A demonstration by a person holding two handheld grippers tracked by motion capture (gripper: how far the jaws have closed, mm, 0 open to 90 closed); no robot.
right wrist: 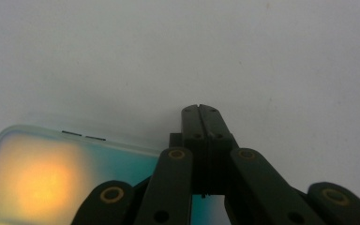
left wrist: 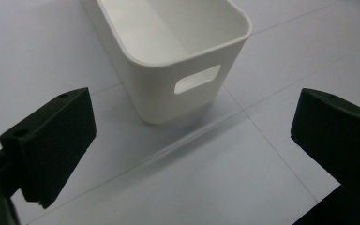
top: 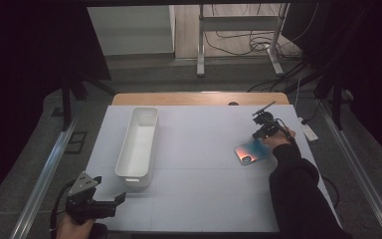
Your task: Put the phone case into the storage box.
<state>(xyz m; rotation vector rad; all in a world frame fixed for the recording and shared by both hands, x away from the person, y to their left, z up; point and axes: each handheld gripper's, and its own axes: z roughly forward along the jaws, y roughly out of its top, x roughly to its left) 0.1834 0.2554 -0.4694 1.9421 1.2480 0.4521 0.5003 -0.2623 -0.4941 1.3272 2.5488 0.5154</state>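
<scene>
Your left claw (top: 110,201) sits at the near left corner of the desk (top: 204,149), its two blocky black jaws spread wide with nothing between them. In the left gripper view the jaws frame the short end of the white bin (left wrist: 168,51), a smooth, matte plastic tub with rounded corners, a rolled rim and an oblong handle slot cut through the end wall. The bin is long and narrow, stands upright on the desk's left half with its length running away from you, and its inside looks bare where you can see it. The claw is near that end wall but apart from it.

Your right claw (top: 262,119) is out on the right side of the desk, just past the far end of the phone (top: 252,151). In the right gripper view its jaws are pressed flat together, tips meeting with nothing visible between them, and the black linkage bars with brass-coloured rivets fan out below. The phone lies flat, a slim rounded rectangle with a glossy back that shades from warm orange to teal, and its camera bump sits at the near left corner in the high view. Two thin side buttons show along its edge. Your dark sleeve (top: 298,194) crosses the desk's near right edge.

The desk top is pale, smooth and matte, with faint seam lines.
</scene>
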